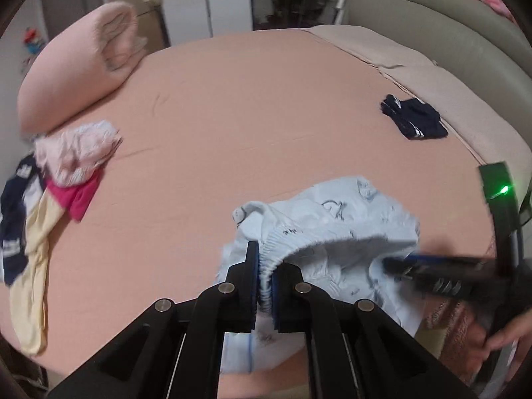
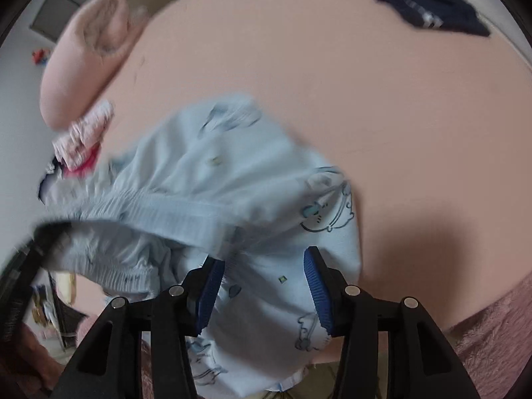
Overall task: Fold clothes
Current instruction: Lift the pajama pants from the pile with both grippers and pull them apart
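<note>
Left gripper (image 1: pixel 265 277): jaws narrowed onto the gathered elastic waistband of the light blue printed shorts (image 1: pixel 332 229), which is pinched between the blue pads. The shorts lie bunched at the near edge of the pink bed sheet (image 1: pixel 249 99), partly lifted off it.

Right gripper (image 2: pixel 266 286): jaws wide apart, blue pads (image 2: pixel 319 286) on either side of the shorts' fabric (image 2: pixel 232 173), not clamping it. In the left wrist view it appears blurred at the shorts' right side (image 1: pixel 432 271).

Relative to the shorts: an unfolded clothes pile (image 1: pixel 50 186) lies far left, beneath a pink pillow (image 1: pixel 73 76); a navy garment (image 1: pixel 414 121) lies beyond, to the right.
</note>
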A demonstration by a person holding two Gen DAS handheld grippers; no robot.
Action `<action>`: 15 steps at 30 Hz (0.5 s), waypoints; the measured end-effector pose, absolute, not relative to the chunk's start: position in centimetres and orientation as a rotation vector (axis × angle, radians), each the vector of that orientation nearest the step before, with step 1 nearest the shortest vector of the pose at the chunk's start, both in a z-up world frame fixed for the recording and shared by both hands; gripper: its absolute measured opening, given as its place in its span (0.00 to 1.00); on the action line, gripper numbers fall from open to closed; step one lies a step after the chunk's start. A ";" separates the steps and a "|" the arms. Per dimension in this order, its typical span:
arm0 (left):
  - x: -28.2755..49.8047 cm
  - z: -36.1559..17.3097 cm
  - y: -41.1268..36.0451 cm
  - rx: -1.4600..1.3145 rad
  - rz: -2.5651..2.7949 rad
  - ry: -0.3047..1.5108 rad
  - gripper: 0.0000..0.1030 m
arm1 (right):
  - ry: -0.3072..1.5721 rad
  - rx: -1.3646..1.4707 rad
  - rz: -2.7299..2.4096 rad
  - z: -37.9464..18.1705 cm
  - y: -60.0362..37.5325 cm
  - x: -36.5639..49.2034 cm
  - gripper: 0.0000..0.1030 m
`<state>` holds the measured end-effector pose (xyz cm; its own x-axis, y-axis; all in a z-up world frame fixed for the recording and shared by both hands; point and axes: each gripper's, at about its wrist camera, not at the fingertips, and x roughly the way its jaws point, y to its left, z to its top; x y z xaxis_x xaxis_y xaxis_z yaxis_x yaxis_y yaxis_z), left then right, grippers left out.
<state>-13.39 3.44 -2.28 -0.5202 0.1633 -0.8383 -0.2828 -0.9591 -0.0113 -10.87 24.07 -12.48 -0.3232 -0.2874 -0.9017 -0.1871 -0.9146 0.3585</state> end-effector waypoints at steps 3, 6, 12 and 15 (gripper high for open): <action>-11.9 -1.4 2.5 -1.345 2.518 0.087 0.05 | -0.627 1.719 -2.466 -10.5 24.6 -10.1 0.48; -11.1 0.0 2.4 -1.294 2.535 0.049 0.05 | -0.699 1.612 -2.399 -8.8 23.8 -10.0 0.57; -10.1 1.6 2.0 -1.216 2.595 -0.044 0.04 | -0.438 1.746 -2.355 -10.8 18.2 -9.6 0.64; -9.8 2.0 1.6 -1.196 2.607 -0.041 0.04 | -0.334 1.763 -2.324 -11.7 16.2 -9.6 0.64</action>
<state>-9.84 1.63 1.96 -0.6217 0.2569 -0.7399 -0.2334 -0.9625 -0.1381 -9.62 16.19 -11.75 -0.2656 -0.2968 -0.9173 0.0266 -0.9533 0.3007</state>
